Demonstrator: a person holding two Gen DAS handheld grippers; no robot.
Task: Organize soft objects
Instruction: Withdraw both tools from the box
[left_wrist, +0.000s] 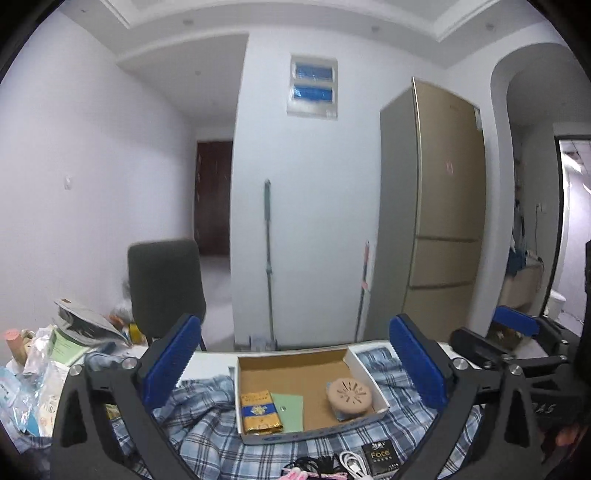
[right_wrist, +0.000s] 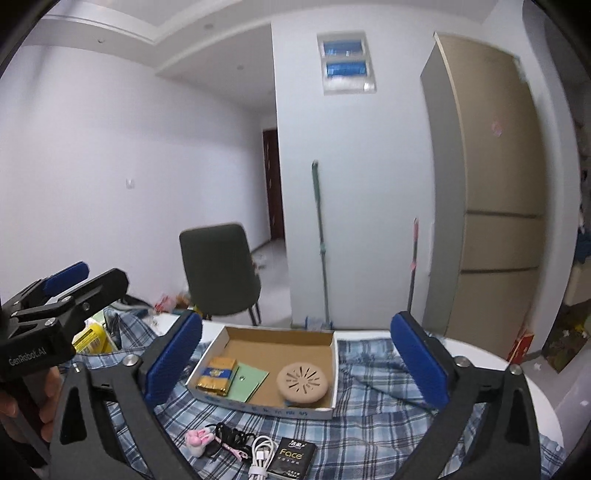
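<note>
Both tools, left (left_wrist: 295, 369) and right (right_wrist: 297, 360), gape released above the cardboard box (right_wrist: 334, 369). Grabbing near it may snag the checked cloth (right_wrist: 369, 406), dragging the box along.

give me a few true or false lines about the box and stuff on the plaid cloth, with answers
1. The cardboard box holds a round tan disc. True.
2. The gold and blue packet lies outside the box. False: it lies inside, at the left end.
3. Both tools are open and hold nothing. True: the left tool and right tool show wide gaps.
4. The white cable is inside the box. False: it lies on the plaid cloth in front of the box.
5. A black tissue pack lies beside the cable. True.
</note>
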